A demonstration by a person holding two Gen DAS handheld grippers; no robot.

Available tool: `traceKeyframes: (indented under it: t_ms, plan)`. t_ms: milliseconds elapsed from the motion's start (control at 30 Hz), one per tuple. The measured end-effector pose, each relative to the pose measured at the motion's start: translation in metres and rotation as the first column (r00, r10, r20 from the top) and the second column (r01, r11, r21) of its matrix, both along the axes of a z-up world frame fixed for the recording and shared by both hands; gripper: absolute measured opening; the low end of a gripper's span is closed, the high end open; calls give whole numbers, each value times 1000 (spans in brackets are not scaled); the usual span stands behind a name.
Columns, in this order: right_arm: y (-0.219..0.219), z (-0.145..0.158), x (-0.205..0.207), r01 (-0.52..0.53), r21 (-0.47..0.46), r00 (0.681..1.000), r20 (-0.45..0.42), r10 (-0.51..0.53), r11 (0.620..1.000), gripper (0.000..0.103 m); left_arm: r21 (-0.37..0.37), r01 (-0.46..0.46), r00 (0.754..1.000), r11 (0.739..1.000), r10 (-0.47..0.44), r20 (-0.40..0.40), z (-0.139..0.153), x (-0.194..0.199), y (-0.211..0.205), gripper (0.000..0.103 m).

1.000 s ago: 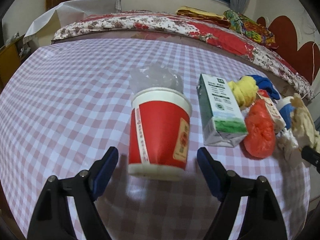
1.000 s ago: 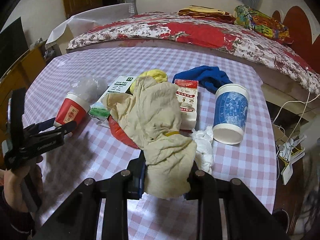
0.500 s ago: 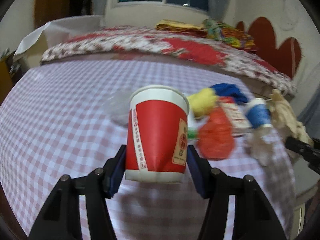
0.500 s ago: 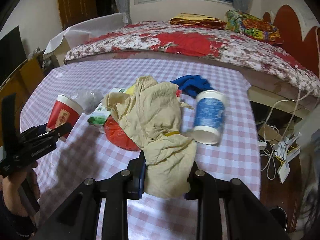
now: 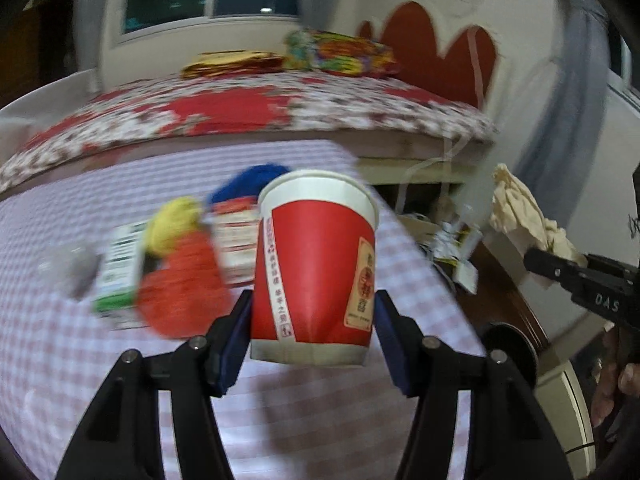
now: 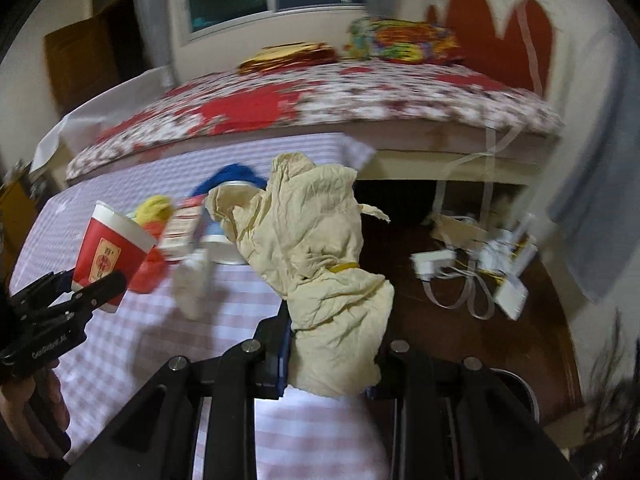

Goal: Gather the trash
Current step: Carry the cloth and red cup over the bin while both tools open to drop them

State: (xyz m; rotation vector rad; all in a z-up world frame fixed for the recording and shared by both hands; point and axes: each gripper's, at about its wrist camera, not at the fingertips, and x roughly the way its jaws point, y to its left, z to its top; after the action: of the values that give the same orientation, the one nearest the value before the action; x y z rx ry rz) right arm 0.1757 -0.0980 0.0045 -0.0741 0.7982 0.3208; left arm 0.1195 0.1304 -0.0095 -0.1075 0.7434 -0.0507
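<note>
My left gripper (image 5: pixel 314 344) is shut on a red paper cup (image 5: pixel 314 268) and holds it upright above the checked table (image 5: pixel 80 380). From the right wrist view the same red cup (image 6: pixel 108 256) shows at the left, clamped in that left gripper (image 6: pixel 96 286). My right gripper (image 6: pixel 330 364) is shut on a crumpled beige paper bag (image 6: pixel 316 256), lifted near the table's right edge. The beige bag (image 5: pixel 524 212) also shows at the far right of the left wrist view. Blurred trash stays on the table: an orange bag (image 5: pixel 180 288), a green-and-white carton (image 5: pixel 120 268), a yellow wad (image 5: pixel 172 220).
A red-and-white carton (image 6: pixel 182 234), white tissue (image 6: pixel 192 284) and a blue cloth (image 6: pixel 232 176) lie on the table. Right of the table, cables and white plugs (image 6: pixel 480 268) sit on a dark wooden surface. A bed with a floral cover (image 6: pixel 320 100) stands behind.
My left gripper closed on the red cup and lifted it off the table. Both grippers swung to the right, the right one carrying the beige bag past the table's edge.
</note>
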Motion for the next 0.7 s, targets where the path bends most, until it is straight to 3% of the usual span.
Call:
traceKeyframes:
  t_ms: [333,700]
  plan:
    - [-127,-18,-16,180,-45,983,-25,-181,983,29,27,241,970,970,-240,-28,-3,23,-118,60]
    - [-227,-69,-47,299,-53,944,-126,-304,953,29,41,459,884,887,-452,-122,-36,25,-230,60]
